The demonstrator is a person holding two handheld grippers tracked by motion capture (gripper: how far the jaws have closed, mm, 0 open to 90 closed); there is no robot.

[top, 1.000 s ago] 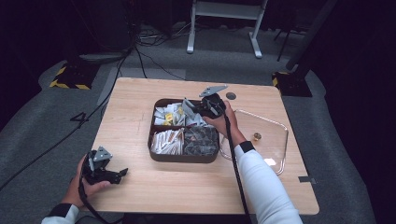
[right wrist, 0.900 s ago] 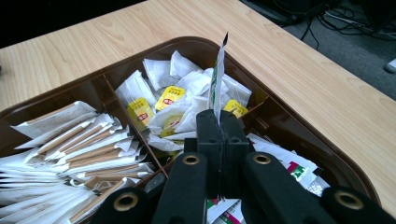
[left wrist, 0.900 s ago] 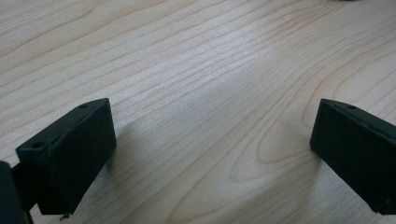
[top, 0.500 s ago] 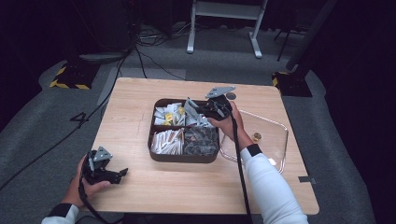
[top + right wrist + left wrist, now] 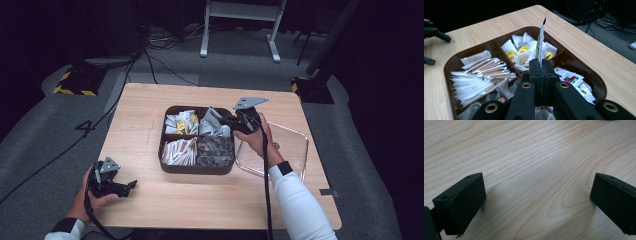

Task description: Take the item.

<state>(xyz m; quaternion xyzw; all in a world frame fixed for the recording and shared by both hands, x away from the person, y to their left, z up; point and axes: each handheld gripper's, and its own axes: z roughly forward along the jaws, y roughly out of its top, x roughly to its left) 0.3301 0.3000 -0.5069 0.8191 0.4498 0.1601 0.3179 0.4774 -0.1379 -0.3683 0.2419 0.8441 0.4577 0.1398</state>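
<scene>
A brown four-part tray [image 5: 167, 150] sits mid-table, holding wrapped sticks [image 5: 479, 75], yellow-and-white sachets [image 5: 524, 52], printed white packets [image 5: 571, 80] and clear packets. My right gripper [image 5: 541, 62] is shut on a thin white sachet [image 5: 540, 40], which stands upright and edge-on above the jaws. In the high view that gripper [image 5: 223, 120] hovers over the tray's back right compartment with the sachet [image 5: 212, 116] sticking out to its left. My left gripper [image 5: 130, 186] rests near the table's front left corner, and its jaws [image 5: 537, 192] stand wide open over bare wood.
A clear shallow tray [image 5: 295, 137] lies just right of the brown one, under the right forearm, with a small brown item [image 5: 276, 146] in it. The wooden table [image 5: 200, 200] has open room in front and to the left. The left gripper [image 5: 434, 32] shows far off.
The right gripper has lifted a little over the tray's back right compartment with the sachet pinched in it. The left gripper has stayed put.
</scene>
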